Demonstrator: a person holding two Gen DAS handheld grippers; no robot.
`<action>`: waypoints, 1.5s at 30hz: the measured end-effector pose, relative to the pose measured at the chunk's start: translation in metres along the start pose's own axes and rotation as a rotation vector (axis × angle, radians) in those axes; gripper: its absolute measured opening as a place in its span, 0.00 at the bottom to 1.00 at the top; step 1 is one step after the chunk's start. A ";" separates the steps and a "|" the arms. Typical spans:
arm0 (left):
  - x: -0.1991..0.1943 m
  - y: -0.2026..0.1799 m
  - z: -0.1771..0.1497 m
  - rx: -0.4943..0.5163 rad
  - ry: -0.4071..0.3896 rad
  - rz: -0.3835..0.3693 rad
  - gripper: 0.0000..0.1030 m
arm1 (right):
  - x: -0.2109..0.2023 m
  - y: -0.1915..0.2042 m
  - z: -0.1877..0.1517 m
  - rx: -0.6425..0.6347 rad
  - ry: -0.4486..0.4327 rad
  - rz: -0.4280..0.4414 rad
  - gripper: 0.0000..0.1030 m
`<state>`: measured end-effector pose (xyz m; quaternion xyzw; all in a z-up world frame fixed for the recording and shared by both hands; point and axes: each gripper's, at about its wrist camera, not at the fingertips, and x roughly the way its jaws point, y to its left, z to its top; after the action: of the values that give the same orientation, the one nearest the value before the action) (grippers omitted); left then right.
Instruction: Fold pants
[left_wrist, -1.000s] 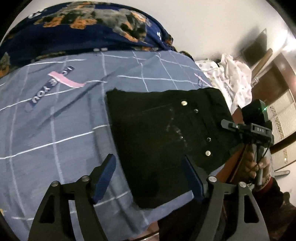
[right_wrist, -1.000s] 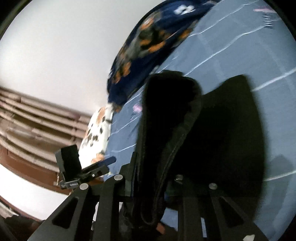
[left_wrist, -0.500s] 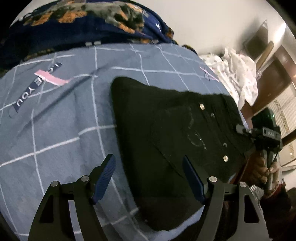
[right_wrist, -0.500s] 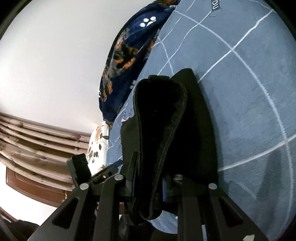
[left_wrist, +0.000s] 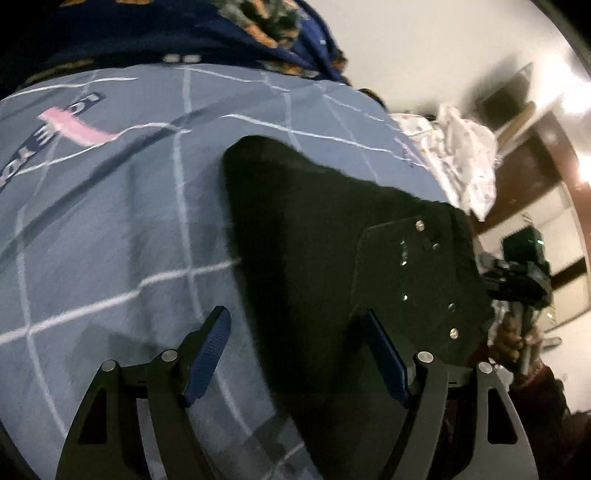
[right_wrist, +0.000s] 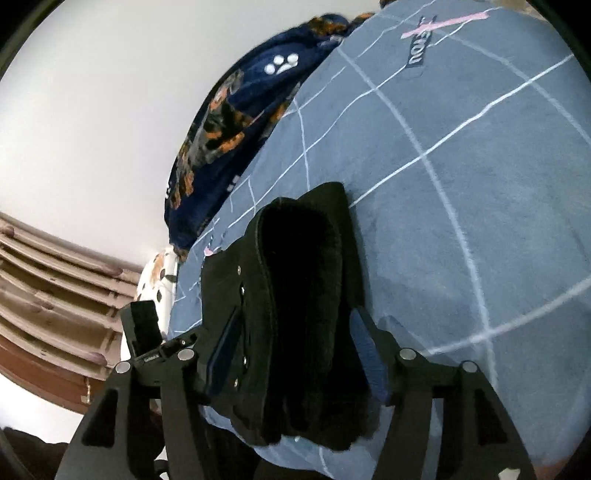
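My right claw (right_wrist: 295, 354) is opening around the folded black denim pants (right_wrist: 306, 295), whose long axis runs straight ahead; my left claw (left_wrist: 299, 354) hovers released.

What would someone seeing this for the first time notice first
The folded black pants stand out first, dark against the blue checked bedsheet. The right gripper straddles their thick edge, its jaws opening, while the left gripper is open over their near corner. A navy dog-print blanket lies along the far edge.
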<state>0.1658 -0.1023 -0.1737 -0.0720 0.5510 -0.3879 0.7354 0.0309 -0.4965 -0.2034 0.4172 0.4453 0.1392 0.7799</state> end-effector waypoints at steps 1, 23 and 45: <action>0.003 0.001 0.003 0.002 0.003 -0.030 0.73 | 0.006 0.000 0.002 -0.004 0.017 -0.012 0.58; -0.072 0.017 0.002 -0.108 -0.138 -0.049 0.15 | 0.066 0.032 -0.016 0.105 0.061 0.269 0.24; -0.155 0.077 -0.080 -0.324 -0.351 0.180 0.64 | 0.048 0.100 -0.080 -0.083 0.152 0.150 0.38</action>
<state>0.1199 0.0777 -0.1288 -0.2061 0.4740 -0.2092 0.8301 0.0090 -0.3650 -0.1741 0.4048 0.4644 0.2469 0.7480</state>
